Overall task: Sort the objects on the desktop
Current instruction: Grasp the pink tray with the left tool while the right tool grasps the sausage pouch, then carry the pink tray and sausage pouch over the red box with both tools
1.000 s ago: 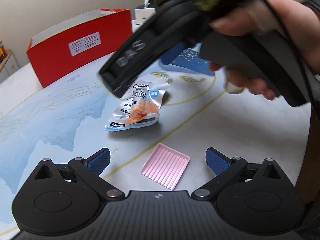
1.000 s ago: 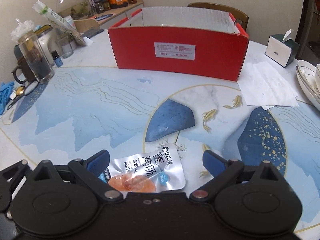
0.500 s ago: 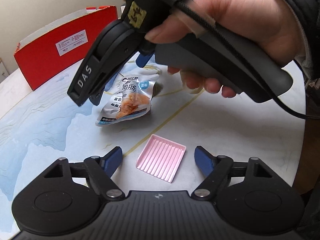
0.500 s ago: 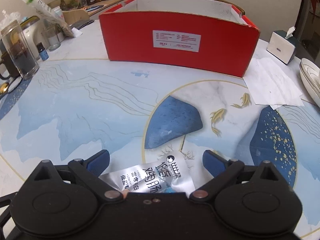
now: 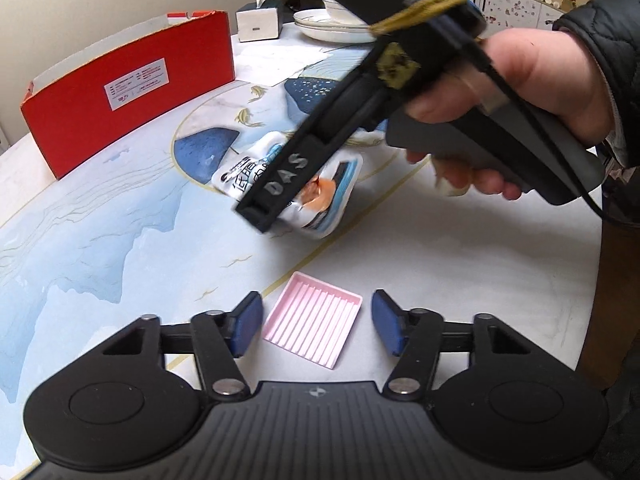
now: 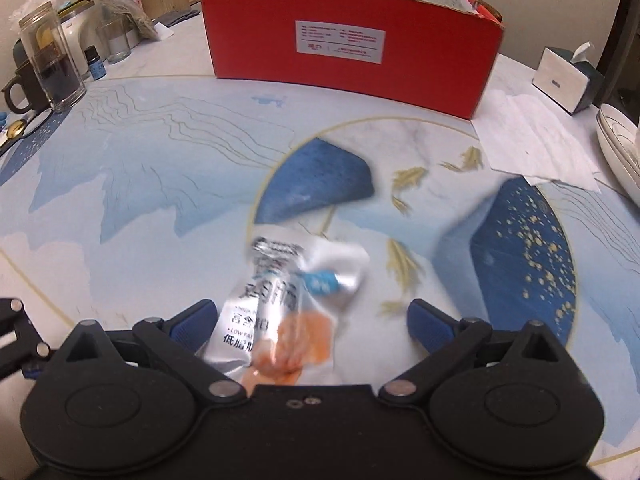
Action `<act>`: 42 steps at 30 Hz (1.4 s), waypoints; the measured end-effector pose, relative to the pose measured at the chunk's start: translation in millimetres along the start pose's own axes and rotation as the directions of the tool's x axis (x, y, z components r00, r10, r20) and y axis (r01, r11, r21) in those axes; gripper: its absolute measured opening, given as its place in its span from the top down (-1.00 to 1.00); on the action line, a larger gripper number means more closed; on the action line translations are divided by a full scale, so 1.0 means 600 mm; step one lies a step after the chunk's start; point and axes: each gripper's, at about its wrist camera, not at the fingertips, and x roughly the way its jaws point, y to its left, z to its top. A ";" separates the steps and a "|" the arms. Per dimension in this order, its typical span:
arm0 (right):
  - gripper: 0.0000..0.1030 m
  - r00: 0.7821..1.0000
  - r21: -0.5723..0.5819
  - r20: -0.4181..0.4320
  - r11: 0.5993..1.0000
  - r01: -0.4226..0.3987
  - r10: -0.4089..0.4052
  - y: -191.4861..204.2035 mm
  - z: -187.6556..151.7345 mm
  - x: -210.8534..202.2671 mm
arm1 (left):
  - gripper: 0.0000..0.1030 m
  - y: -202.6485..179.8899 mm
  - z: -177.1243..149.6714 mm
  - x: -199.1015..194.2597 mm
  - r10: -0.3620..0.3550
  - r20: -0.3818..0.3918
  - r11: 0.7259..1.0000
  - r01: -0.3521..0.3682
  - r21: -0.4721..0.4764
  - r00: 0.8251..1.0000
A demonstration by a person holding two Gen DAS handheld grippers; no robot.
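A pink ridged tray (image 5: 312, 330) lies flat on the table between the blue pads of my left gripper (image 5: 316, 328). Its jaws are closing, with a thin gap still showing on each side of the tray. A silver snack packet (image 6: 280, 304) with an orange picture lies crumpled and tilted between the wide-apart fingers of my right gripper (image 6: 312, 328); its left edge is against the left pad (image 6: 192, 326). In the left wrist view a hand holds the right gripper (image 5: 272, 208) low over the packet (image 5: 320, 200). An open red box (image 6: 352, 52) stands at the back.
A tissue box (image 6: 564, 80), a paper napkin (image 6: 532, 140) and stacked plates (image 6: 620, 148) sit at the right. At the far left stand a glass jar (image 6: 52, 68) and a small bottle (image 6: 96, 66). The table edge (image 5: 592, 272) runs close on the right of the tray.
My left gripper's jaws have narrowed around the pink tray. The right gripper has come down onto the packet, which now sits tilted and crumpled between its fingers.
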 end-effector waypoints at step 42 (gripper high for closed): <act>-0.12 0.989 -0.016 0.102 0.994 -0.107 0.108 -0.022 0.014 -0.094 | 0.03 0.067 0.064 -0.034 0.098 0.041 0.970 -0.086 -0.227 0.994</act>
